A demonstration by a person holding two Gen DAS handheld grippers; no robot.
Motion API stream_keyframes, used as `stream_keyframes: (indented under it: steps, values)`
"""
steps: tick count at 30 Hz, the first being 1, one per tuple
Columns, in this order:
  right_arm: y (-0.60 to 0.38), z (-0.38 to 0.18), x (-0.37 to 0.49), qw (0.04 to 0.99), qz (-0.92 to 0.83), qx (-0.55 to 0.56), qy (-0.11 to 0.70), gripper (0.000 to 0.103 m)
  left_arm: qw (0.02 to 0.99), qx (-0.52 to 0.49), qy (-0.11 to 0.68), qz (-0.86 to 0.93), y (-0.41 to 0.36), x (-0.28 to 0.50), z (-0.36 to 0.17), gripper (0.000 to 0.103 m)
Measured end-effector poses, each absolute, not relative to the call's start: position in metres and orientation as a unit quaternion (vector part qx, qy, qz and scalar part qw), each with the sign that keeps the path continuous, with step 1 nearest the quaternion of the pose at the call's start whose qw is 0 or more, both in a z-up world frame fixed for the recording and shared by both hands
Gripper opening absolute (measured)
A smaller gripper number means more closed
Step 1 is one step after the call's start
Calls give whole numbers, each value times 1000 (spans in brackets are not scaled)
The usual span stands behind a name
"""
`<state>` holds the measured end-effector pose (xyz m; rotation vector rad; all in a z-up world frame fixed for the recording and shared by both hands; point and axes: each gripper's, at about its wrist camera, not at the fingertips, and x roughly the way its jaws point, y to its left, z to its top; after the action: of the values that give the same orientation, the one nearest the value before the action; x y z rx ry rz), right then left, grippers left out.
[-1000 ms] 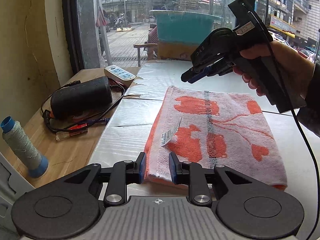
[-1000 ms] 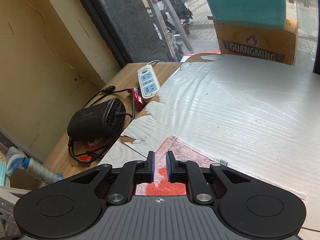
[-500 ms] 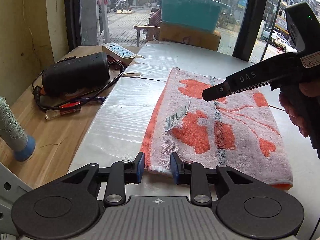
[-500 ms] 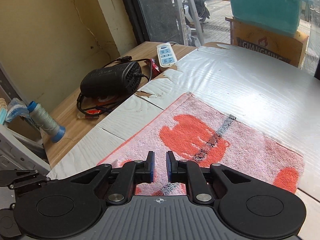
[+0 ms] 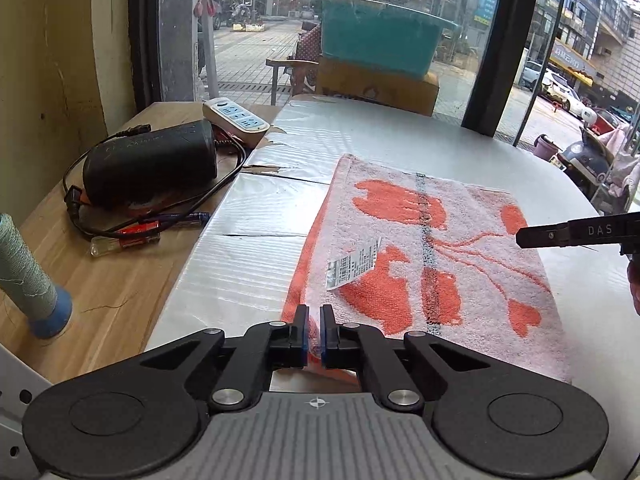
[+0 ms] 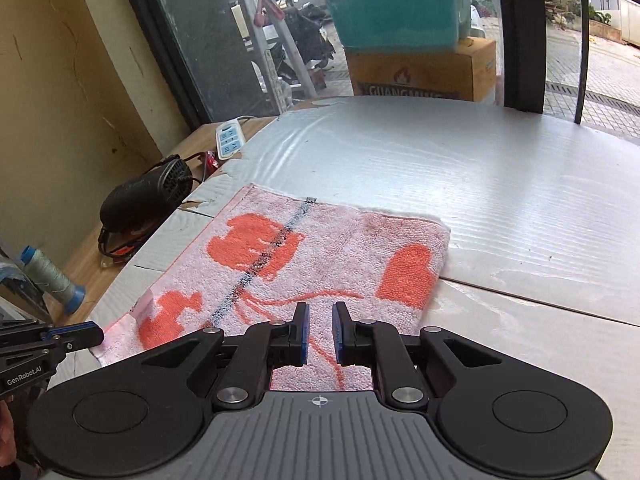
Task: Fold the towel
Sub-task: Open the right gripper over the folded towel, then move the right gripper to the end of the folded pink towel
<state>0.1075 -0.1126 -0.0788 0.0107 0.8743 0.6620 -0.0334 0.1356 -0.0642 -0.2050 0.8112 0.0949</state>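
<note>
A pink towel [image 5: 432,256] with orange flowers lies folded flat on the white table [image 5: 360,140]; a paper tag [image 5: 352,264] sticks up from it. My left gripper [image 5: 314,314] is shut on the towel's near left corner. My right gripper [image 6: 320,314] hovers just over the towel [image 6: 320,256] near its near edge, jaws a small gap apart with nothing between them. The right gripper's fingers also show in the left wrist view [image 5: 560,234] at the towel's right edge. The left gripper shows in the right wrist view [image 6: 76,334] at the towel's corner.
On the wooden side table [image 5: 120,280] to the left lie a black heater [image 5: 152,160] with cables, a power strip [image 5: 236,114], pens and a thread spool [image 5: 28,276]. A cardboard box [image 6: 420,68] with a green tub stands beyond the far edge.
My left gripper has closed on the towel's near left corner. My right gripper has swung from over the towel's far part to its near right side and come lower.
</note>
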Motion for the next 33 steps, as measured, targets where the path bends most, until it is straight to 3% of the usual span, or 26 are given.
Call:
stream_keyframes:
  steps: [3, 5, 10, 13, 15, 17, 20, 24, 33]
  values:
    - [-113, -83, 105, 850, 320, 6, 418, 13, 907, -146, 394, 30, 146, -36, -69, 42]
    - [-113, -84, 104, 849, 323, 3, 419, 13, 906, -155, 393, 20, 146, -37, -70, 46]
    - [-115, -85, 102, 850, 320, 11, 417, 13, 905, -117, 407, 40, 136, -32, -75, 47]
    - [-118, -85, 102, 852, 316, 14, 417, 13, 908, -101, 405, 42, 131, -32, -75, 38]
    - [-120, -86, 103, 853, 312, 16, 418, 13, 909, -90, 404, 42, 129, -32, -74, 18]
    - [-122, -87, 104, 853, 307, 18, 421, 13, 909, -82, 407, 41, 127, -32, -74, 12]
    - [-124, -90, 106, 853, 302, 21, 425, 13, 909, -68, 409, 45, 124, -31, -74, 12]
    - [-125, -93, 105, 851, 303, 22, 428, 13, 912, -60, 403, 44, 122, -31, -72, 5]
    - [-133, -94, 105, 853, 294, 25, 429, 13, 931, -48, 358, 54, 126, -35, -45, 4]
